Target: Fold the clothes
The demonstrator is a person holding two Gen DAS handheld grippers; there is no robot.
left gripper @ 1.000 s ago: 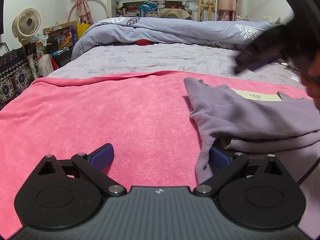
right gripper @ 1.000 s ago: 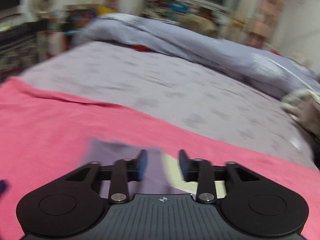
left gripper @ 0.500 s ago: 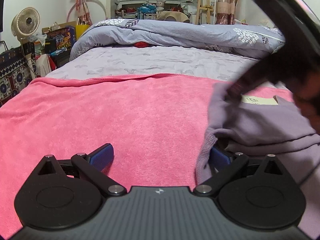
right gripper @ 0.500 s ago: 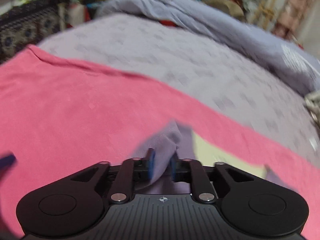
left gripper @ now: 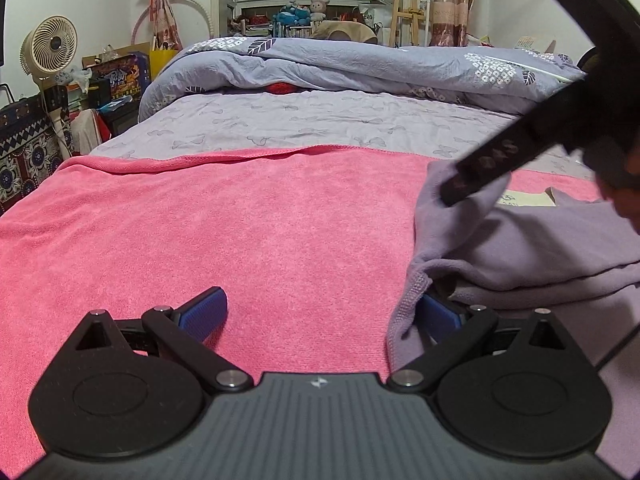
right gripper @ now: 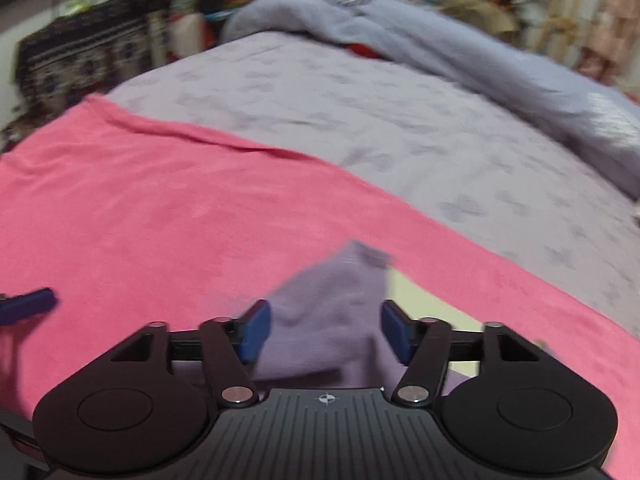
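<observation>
1. Two grippers work over a lilac garment [left gripper: 520,240] lying partly folded on a pink towel [left gripper: 240,232] spread across the bed [left gripper: 320,120]; the garment sits at the towel's right side in the left wrist view, with a pale paper tag [left gripper: 524,199] showing near its far edge.
2. Left gripper [left gripper: 320,312]: jaws spread wide, low over the towel. Its right finger is tucked under the garment's near ribbed edge, but nothing is pinched between the pads.
3. Right gripper [right gripper: 324,332]: jaws opening, with a raised peak of lilac cloth between them and the pads clear of it, so the fold looks just let go.
4. Handling, as I judge it: soft, light knit, limp rather than stiff, likely to sag and drag on the fluffy towel instead of sliding. It will not hold a crease unless laid flat.
5. Best hold: the ribbed hem or a corner, where the cloth is doubled, pinching both layers; a mid-panel grab would only bunch it.
</observation>
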